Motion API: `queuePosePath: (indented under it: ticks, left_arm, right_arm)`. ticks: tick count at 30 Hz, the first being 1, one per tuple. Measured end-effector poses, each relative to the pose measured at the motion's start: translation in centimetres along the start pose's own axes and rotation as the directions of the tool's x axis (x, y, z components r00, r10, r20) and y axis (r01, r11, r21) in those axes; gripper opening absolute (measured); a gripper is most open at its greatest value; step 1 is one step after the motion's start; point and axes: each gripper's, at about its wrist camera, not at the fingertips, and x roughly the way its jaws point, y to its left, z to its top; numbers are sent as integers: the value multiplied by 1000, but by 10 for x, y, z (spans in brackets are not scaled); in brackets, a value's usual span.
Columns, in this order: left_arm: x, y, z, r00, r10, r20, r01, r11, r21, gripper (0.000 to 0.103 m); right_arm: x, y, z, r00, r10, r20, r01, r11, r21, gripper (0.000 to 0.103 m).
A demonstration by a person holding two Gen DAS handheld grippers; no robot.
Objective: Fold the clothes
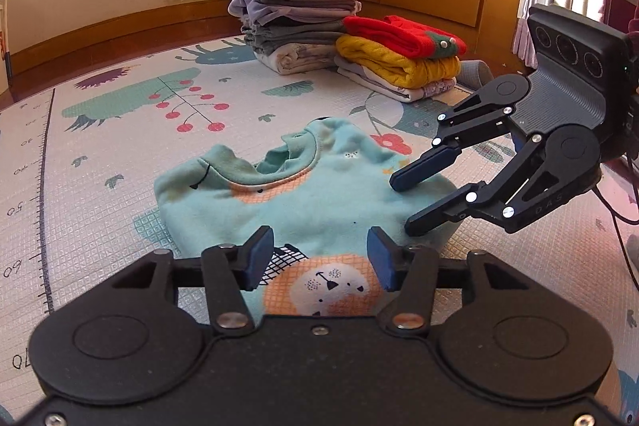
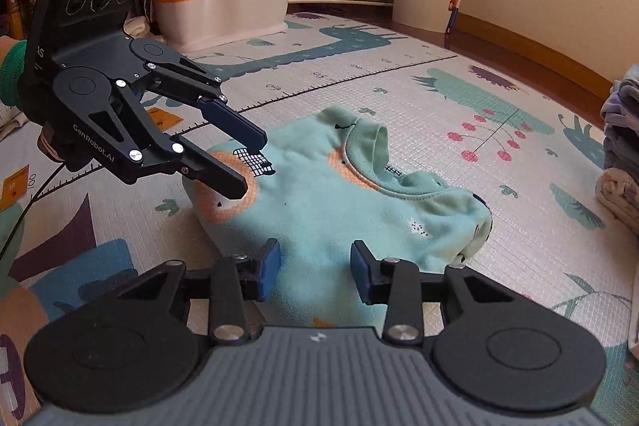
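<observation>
Both tongs, left [image 1: 319,254] and right [image 2: 315,268], gape empty above soft, rumpled mint fleece top [image 1: 319,202] on waffle-textured mat [image 1: 120,154]

Soft fleecy cloth sweatshirt [image 1: 315,202] lies on a grid-textured foam mat [image 1: 120,154].

Both tongs are black linkage frames with silver screws and blue pads. The left tongs [image 2: 251,166] read "GenRobot.AI"; the right tongs [image 1: 403,204] trail black cables.

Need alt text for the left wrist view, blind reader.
A mint green sweatshirt lies on a printed play mat, with the open left gripper and open right gripper poised over it. Two stacks of folded clothes sit behind.
</observation>
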Motion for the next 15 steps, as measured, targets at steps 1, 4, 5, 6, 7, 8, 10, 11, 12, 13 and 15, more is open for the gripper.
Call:
queuePosePath:
  ticks: [1, 4, 5, 6, 7, 8, 10, 11, 12, 13, 15]
  left_arm:
    - [6, 3, -7, 1000, 1, -5, -1, 1000, -8, 51]
    - [13, 12, -17, 1000, -14, 9, 14, 1000, -27, 56]
    - [13, 15, -19, 1000, -20, 17, 21, 999, -31, 56]
    - [13, 14, -18, 1000, -19, 14, 20, 999, -26, 56]
    - [12, 14, -18, 1000, -24, 14, 24, 999, -21, 56]
    - [11, 14, -18, 1000, -28, 14, 28, 999, -18, 56]
    - [4, 10, -10, 999, -28, 23, 29, 999, -38, 53]
    - [1, 9, -7, 999, -28, 27, 30, 998, -48, 52]
    - [-3, 7, -3, 999, -28, 31, 30, 998, -58, 52]
    - [-6, 5, 1, 999, -28, 35, 31, 997, -68, 52]
    - [-3, -2, 7, 999, -25, 41, 28, 997, -72, 52]
  right_arm:
    - [2, -4, -4, 1000, 14, 5, -15, 1000, 9, 40]
    - [3, -10, -10, 999, 41, 17, -41, 999, 16, 40]
    - [2, -9, -9, 999, 40, 12, -40, 999, 21, 40]
    - [1, -9, -8, 999, 39, 8, -39, 999, 25, 40]
    - [-2, -6, -6, 999, 32, 1, -32, 999, 14, 40]
    - [-5, -3, -4, 1000, 24, -6, -24, 1000, -2, 40]
    - [-17, 3, 2, 1000, -3, 13, 3, 1000, -11, 40]
    - [-24, 6, 5, 999, -15, 36, 16, 1000, -8, 40]
    - [-28, 8, 8, 998, -19, 52, 19, 1000, 1, 40]
    - [-27, 10, 10, 998, -19, 57, 19, 1000, 1, 40]
    - [-19, 12, 12, 999, -22, 48, 21, 1000, 7, 39]
